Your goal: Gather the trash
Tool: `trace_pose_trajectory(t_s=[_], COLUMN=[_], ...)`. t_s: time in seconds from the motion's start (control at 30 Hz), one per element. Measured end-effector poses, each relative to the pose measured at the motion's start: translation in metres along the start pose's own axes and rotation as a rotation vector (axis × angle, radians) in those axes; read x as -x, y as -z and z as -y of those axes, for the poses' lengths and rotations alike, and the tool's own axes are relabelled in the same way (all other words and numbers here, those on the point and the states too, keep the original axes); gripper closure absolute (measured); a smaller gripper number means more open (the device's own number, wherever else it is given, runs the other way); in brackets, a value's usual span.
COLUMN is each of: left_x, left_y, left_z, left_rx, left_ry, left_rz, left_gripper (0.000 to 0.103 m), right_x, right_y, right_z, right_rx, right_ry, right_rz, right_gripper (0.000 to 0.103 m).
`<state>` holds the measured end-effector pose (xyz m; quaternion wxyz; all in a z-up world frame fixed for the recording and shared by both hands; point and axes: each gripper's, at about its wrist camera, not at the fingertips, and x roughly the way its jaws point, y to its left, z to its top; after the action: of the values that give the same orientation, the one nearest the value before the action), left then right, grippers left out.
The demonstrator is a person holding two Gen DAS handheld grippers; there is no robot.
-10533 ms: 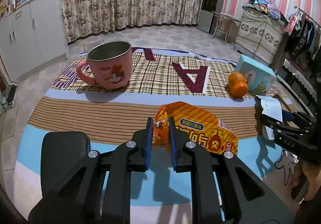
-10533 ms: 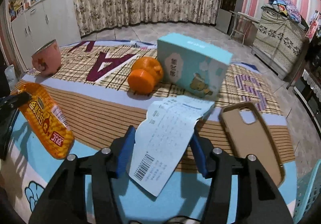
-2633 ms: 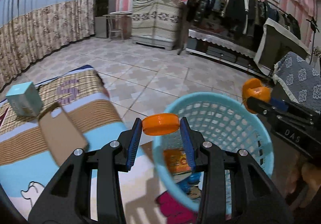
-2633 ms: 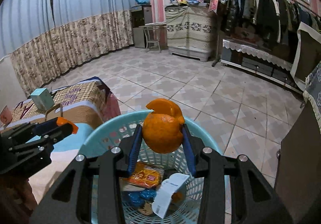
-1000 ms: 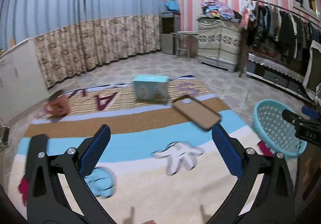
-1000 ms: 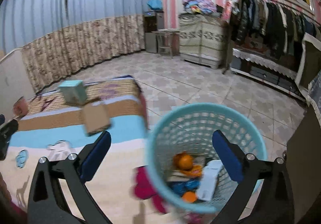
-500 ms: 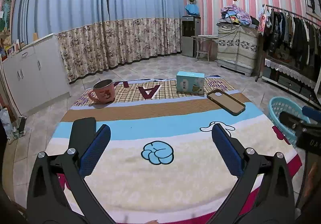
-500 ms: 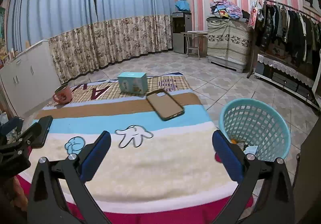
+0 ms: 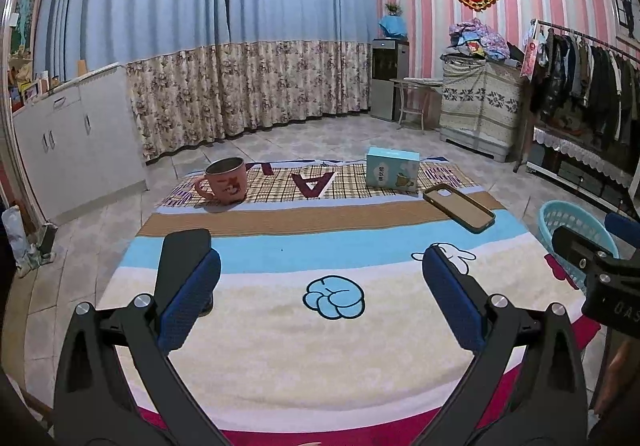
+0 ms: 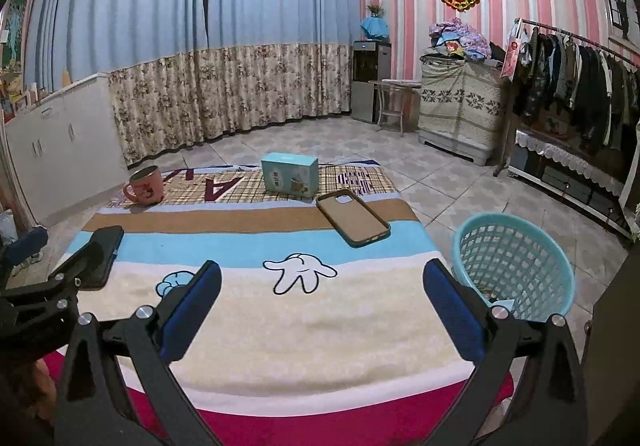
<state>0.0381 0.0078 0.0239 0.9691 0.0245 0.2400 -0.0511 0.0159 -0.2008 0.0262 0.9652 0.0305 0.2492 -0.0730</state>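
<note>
Black claws point(image 9: 320, 302) (silver screws) with blue pads point(image 9: 188, 302).

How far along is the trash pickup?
Looks finished. Something pale lies in the basket; its other contents are hidden. Left gripper and right gripper are open and empty. On the blanket: cup, box, phone case, dark phone. No trash visible.

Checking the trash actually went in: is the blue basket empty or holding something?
Holding something. Through the blue basket mesh, a pale scrap shows near the bottom; what else lies inside cannot be told.

Dim, even indoor light, sharp focus, soft shadows, strong fisheye bending and dark corners.
</note>
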Motion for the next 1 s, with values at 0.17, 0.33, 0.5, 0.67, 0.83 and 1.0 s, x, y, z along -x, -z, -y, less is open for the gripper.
trace_pose_trajectory(t_s=[0.17, 0.33, 0.5, 0.67, 0.83, 1.0], left_x=[0.000, 0.001, 0.003, 0.005, 0.005, 0.002], left_y=[0.001, 0.003, 0.004, 0.006, 0.007, 0.007], left_z=[-0.003, -0.002, -0.001, 0.000, 0.000, 0.000], left_rx=[0.013, 0.011, 0.003, -0.006, -0.004, -0.006], left_ry=[0.005, 0.014, 0.020, 0.020, 0.027, 0.032], left_rz=[0.001, 0.007, 0.016, 0.024, 0.016, 0.010], left_gripper=[0.005, 0.005, 0.005, 0.005, 0.005, 0.005], right_x=[0.007, 0.007, 0.005, 0.004, 0.002, 0.003], right_y=[-0.002, -0.003, 0.000, 0.004, 0.007, 0.008], right_z=[0.001, 0.004, 0.005, 0.004, 0.007, 0.011], right_rx=[-0.008, -0.021, -0.022, -0.027, -0.040, -0.045], right_ry=[0.008, 0.007, 0.005, 0.011, 0.017, 0.022], right_rz=[0.025, 0.035, 0.033, 0.031, 0.023, 0.023], right_gripper=[0.004, 0.004, 0.004, 0.004, 0.004, 0.004])
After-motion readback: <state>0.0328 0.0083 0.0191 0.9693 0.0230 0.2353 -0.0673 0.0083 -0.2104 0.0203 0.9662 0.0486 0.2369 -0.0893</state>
